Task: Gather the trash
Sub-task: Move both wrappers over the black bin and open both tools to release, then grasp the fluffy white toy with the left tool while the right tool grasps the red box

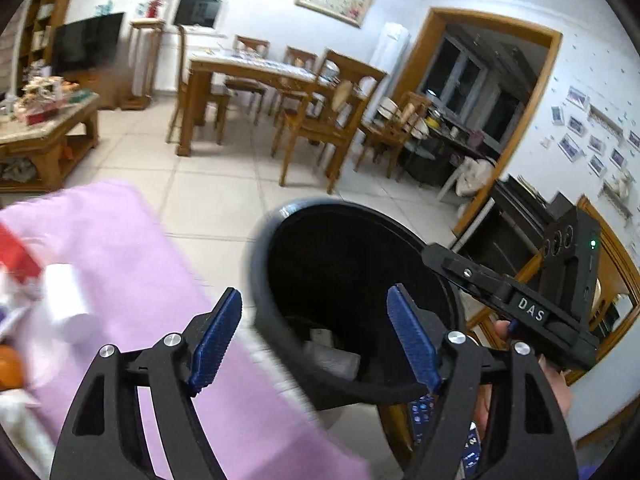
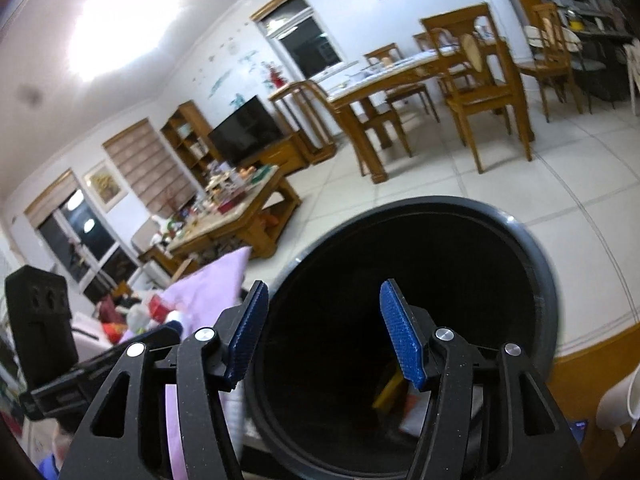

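A dark round trash bin [image 1: 264,276] stands beside a surface covered with a purple cloth [image 1: 132,248]; some trash lies at its bottom [image 1: 332,356]. My left gripper [image 1: 316,336] is open and empty, its blue pads straddling the bin's near rim. The right gripper [image 1: 520,300] shows at the bin's right side in the left wrist view. In the right wrist view the bin [image 2: 548,280] fills the centre, with yellow and white trash [image 2: 400,400] inside. My right gripper [image 2: 324,332] is open and empty over the bin's mouth. A white paper cup [image 1: 66,300] and red packaging [image 1: 16,256] lie on the cloth.
A cluttered wooden coffee table [image 2: 256,212] stands beyond the cloth. A dining table with chairs [image 1: 256,76] stands across the tiled floor [image 1: 216,188]. A TV [image 2: 244,128] is against the far wall. A wooden doorway [image 1: 520,120] is at the right.
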`<state>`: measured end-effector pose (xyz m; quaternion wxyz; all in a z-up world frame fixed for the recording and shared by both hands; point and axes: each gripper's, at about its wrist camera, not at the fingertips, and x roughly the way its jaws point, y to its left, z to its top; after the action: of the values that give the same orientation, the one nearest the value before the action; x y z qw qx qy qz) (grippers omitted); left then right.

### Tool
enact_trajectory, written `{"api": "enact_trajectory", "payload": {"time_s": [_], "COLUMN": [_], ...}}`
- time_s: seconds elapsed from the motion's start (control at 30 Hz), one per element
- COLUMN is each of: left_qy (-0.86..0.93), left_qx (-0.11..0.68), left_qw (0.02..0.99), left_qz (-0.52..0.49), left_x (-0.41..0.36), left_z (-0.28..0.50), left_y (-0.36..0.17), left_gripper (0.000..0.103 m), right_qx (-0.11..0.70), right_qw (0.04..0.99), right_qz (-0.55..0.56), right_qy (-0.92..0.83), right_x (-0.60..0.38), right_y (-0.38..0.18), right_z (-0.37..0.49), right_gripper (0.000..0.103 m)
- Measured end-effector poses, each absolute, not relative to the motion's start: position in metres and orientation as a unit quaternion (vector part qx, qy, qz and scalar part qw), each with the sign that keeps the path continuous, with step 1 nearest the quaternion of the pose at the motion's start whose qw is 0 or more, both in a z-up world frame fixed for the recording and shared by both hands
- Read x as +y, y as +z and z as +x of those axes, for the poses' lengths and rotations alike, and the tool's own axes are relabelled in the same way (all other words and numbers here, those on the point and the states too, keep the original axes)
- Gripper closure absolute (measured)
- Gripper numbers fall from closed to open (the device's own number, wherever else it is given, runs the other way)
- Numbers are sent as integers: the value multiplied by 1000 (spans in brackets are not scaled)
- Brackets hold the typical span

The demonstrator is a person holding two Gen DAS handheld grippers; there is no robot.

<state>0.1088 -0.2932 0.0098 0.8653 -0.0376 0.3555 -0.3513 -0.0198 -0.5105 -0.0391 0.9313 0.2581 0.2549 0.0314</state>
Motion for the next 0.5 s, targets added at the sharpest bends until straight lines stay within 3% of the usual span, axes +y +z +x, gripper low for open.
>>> {"api": "enact_trajectory", "payload": {"time_s": [0.17, 0.3, 0.5], "left_qy": [-292, -211, -109], "left_qx": [334, 320, 366], "left_qw": [892, 919, 920], "left_qz": [-79, -96, -88], "left_x": [-208, -129, -48], "left_z": [125, 143, 195], "left_y": [26, 35, 14], "left_gripper": [24, 17, 17], "right_qx": [262, 272, 305], "right_qw": [936, 936, 928], "right_qz": [226, 197, 130], "right_qy": [69, 110, 169], "right_x": [-451, -386, -287], "right_y": [-20, -4, 12], "right_z": [9, 39, 94], "right_gripper": [36, 30, 22]}}
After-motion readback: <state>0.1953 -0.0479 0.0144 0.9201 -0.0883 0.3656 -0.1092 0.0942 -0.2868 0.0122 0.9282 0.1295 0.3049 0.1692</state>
